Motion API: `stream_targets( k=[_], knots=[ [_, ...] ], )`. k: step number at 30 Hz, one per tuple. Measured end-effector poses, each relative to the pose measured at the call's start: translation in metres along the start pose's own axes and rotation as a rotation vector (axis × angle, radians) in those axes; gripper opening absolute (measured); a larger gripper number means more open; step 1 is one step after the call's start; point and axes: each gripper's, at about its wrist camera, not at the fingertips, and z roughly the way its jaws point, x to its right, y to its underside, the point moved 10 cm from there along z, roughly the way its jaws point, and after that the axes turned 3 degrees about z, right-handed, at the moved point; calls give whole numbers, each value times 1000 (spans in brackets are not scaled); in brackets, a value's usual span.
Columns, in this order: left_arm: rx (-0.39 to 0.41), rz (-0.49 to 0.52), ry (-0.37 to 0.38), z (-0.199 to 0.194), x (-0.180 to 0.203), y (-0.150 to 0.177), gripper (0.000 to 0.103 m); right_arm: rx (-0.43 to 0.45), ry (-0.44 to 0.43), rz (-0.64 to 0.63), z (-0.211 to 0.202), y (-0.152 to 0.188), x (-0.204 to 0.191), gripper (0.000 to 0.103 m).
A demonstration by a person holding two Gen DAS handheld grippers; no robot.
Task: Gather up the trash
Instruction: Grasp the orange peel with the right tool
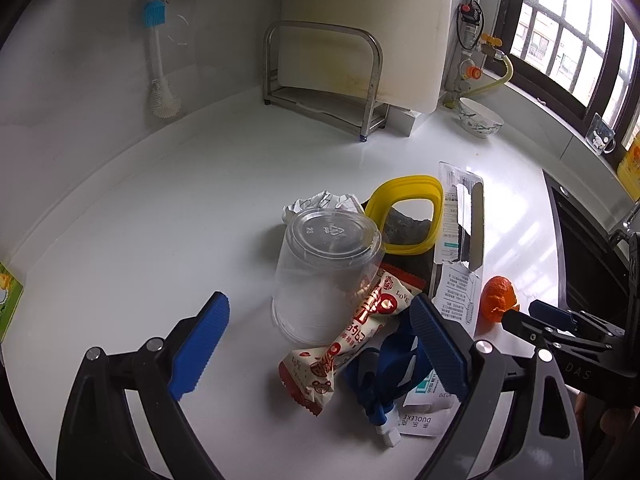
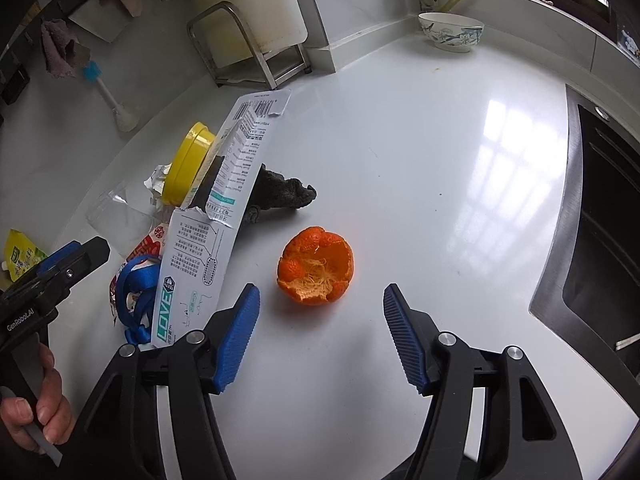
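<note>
**Both grippers spread wide over a litter pile on the white counter**

Left gripper (image 1: pixel 320 344): blue ribbed pads spread wide, nothing between them, hovering low over the glossy white countertop (image 1: pixel 168 216). Straight ahead, between the fingers: a clear plastic cup turned upside down (image 1: pixel 324 268), base up, rim on the counter. Leaning against the cup's right side, a red-and-white printed snack wrapper (image 1: pixel 352 332), lying diagonally. Just right of the wrapper, partly behind the right pad, a tangled blue lanyard strap with a white clip (image 1: pixel 380 376), resting on a white printed label. Behind the cup, a crumpled white paper ball (image 1: pixel 320 201) and a yellow rounded plastic lid ring (image 1: pixel 404 216), the ring propped over a dark lumpy scrap. Right of the ring, a long white torn toothbrush package card (image 1: pixel 460 240), one end raised on the pile.

Right gripper (image 2: pixel 320 332): jaws likewise released and empty, poised just short of a hollow orange tangerine peel (image 2: pixel 316 266), open side up, alone on bare counter right of the card. In the left wrist view, same peel just past the right gripper's closed-looking tip, apart from it.

Farther back: a steel rack holding a white cutting board (image 1: pixel 320 64), a blue-patterned white bowl (image 2: pixel 450 32), a dark sink (image 2: pixel 600 220) at the right edge.
</note>
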Motion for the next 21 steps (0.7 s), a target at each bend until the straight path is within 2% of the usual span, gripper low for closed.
stream_targets(
  k=[16, 17, 19, 21],
  knots=[
    [-6, 22, 4, 9, 2, -2, 90, -1, 19, -33, 20, -13, -7, 62],
    [-8, 22, 4, 9, 2, -2, 90, 1, 18, -37, 20, -13, -8, 60],
    [-7, 21, 3, 10, 1, -2, 90, 0, 11, -47, 21, -13, -11, 46],
    [-10, 15, 3, 12, 1, -1, 90, 4, 17, -52, 22, -14, -11, 39]
  ],
)
